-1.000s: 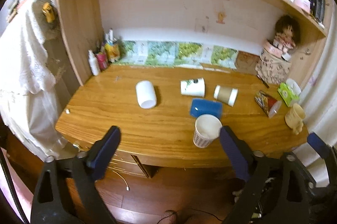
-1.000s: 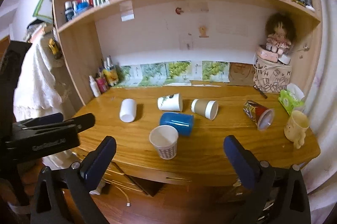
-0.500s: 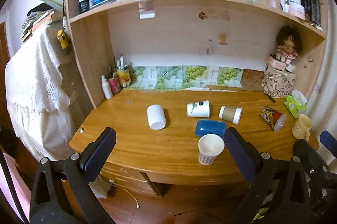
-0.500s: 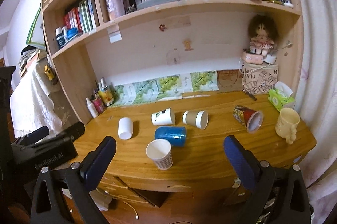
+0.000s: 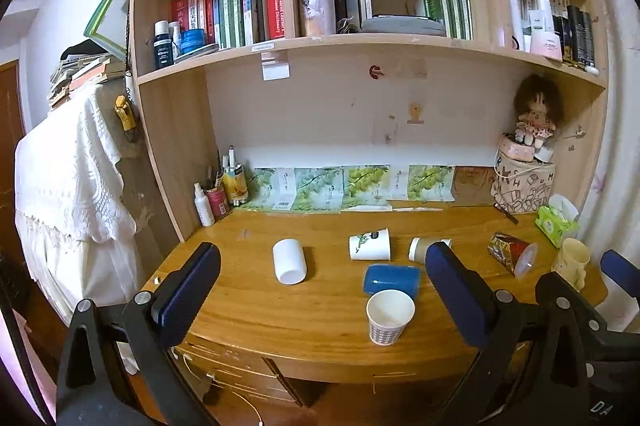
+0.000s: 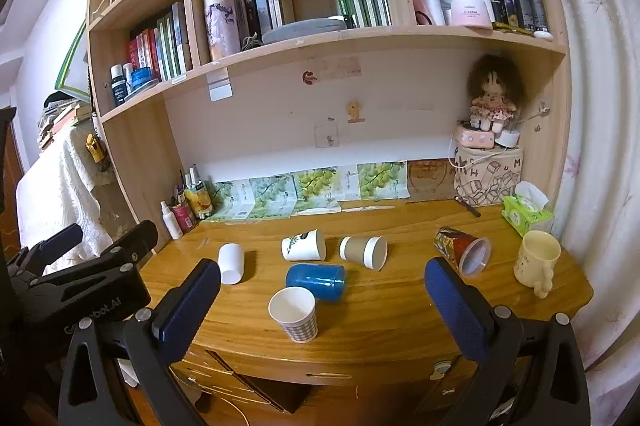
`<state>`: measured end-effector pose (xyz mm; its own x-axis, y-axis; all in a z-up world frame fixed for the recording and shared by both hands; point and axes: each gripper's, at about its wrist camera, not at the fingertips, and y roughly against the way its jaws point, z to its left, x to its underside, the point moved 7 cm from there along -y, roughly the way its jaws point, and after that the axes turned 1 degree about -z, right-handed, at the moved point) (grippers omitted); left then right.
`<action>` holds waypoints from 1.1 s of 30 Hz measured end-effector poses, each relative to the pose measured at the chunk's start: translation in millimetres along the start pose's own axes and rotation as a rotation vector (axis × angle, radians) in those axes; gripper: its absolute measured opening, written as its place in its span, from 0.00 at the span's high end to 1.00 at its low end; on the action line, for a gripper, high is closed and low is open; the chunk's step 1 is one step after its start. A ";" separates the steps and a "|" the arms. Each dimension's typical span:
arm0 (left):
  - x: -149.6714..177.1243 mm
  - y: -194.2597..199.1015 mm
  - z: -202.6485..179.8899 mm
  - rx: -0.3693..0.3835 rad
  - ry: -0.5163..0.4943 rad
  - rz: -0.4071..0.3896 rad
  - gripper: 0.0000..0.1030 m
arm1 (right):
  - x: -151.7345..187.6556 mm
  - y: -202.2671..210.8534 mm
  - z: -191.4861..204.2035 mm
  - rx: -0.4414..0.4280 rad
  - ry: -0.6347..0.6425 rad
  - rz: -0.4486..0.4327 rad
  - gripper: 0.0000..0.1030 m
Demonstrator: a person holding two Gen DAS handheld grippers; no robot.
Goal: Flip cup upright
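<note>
Right wrist view: both tools held back from the tabletop (image 6: 400,306), clear of every cup. Right tool (image 6: 322,296) with jaws spread wide, empty; left tool (image 5: 320,286) likewise wide and empty. One checked cup (image 6: 294,312) already stands upright near the front edge. Five cups lie on their sides behind it: white cup (image 6: 231,262) at left, leaf-print cup (image 6: 303,245) and brown cup (image 6: 363,252) side by side at centre, blue cup (image 6: 316,281) just behind the checked cup, red cup (image 6: 462,249) at right. Which of these is meant is not evident. A cream mug (image 6: 536,262) stands upright at far right.

Handling, as judged: the paper cups are probably light, thin-walled and easily crushed, and a lying cup may roll. Grip lightly across the mid-body, away from the soft rim, then rotate mouth-up. The blue cup looks stiffer plastic, possibly slippery.
</note>
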<state>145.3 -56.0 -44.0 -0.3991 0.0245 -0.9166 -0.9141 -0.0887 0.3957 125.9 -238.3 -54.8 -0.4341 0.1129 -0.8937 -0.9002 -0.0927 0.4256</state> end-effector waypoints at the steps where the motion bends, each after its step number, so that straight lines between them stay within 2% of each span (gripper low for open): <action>1: -0.1 -0.1 -0.8 0.001 0.000 0.001 0.00 | -0.2 0.0 -1.1 0.002 -0.001 -0.001 0.01; 33: 5.8 2.1 -16.5 -0.024 0.010 0.030 0.00 | 1.3 -6.4 -14.9 -0.020 -0.006 0.032 0.01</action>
<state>142.2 -72.4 -49.4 -0.4258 0.0118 -0.9047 -0.8996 -0.1127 0.4219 131.6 -252.4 -60.8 -0.4633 0.1155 -0.8786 -0.8848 -0.1157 0.4514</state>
